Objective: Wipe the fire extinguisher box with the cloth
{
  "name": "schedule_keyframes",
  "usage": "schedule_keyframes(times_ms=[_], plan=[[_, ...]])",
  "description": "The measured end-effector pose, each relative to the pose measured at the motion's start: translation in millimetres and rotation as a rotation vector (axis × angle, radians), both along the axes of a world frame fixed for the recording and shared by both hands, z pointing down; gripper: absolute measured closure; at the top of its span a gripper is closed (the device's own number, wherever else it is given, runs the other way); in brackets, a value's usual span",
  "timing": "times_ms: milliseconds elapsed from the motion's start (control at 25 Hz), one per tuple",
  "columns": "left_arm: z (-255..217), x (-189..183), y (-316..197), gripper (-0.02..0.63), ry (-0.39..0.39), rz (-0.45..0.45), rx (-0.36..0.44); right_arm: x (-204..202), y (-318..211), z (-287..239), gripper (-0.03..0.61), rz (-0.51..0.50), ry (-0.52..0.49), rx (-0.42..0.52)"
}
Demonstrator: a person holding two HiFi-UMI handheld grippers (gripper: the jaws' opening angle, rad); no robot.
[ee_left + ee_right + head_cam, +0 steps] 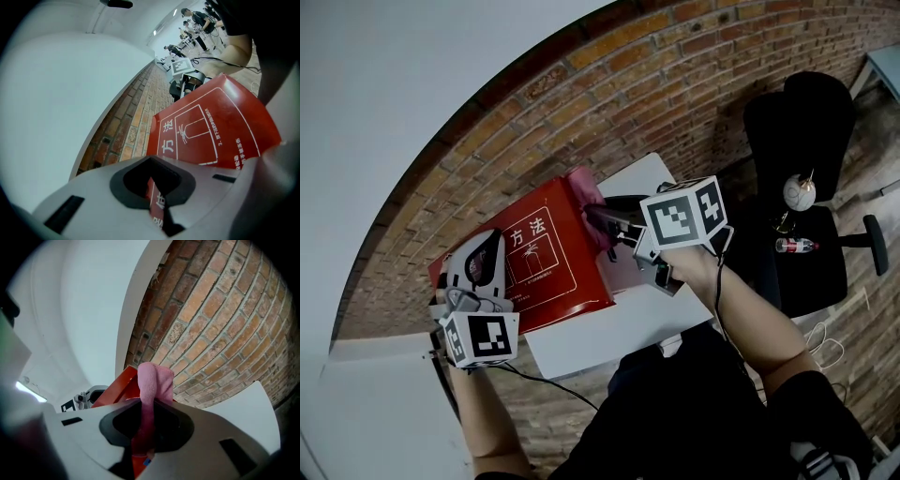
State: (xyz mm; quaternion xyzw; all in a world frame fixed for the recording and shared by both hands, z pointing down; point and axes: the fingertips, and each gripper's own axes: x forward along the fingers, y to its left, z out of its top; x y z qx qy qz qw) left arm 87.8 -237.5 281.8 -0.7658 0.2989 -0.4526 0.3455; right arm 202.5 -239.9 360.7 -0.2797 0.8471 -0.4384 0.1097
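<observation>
The right gripper [146,430] is clamped on a fold of the pink cloth [154,378], which stands just ahead of its jaws against the upper corner of the red fire extinguisher box [546,267]. The left gripper [157,206] is closed on the box's near edge.

Caution: only a narrow fold is pinched, so the cloth may be dragged out during a stroke. The box is held by one thin edge and may be shifted on the white surface [609,333] by excess pressure.
</observation>
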Motion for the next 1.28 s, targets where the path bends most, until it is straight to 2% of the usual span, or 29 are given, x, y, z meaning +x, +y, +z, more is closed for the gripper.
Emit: schedule_keyframes(times_ms=[240,760,920,1280], plan=[[-1.0,0.1,0.2,0.597,0.003,-0.004,0.001,1.0,-1.0,25.0,0.506,0.005,0.035,-0.048],[-0.9,1.3,0.4,0.597,0.009,-0.006,-0.002,7.4,-6.1,46.4,0.506,0.034,0.014,-0.083],[-0.6,0.6,0.0,0.597,0.004,-0.004,-0.001,8.0,-7.1,66.4,0.506,0.041,0.057,-0.105],[-1.3,0.5,0.1,0.597,0.006,-0.005,-0.001,6.0,-5.3,93.1,0.506,0.022,0.073,-0.133]])
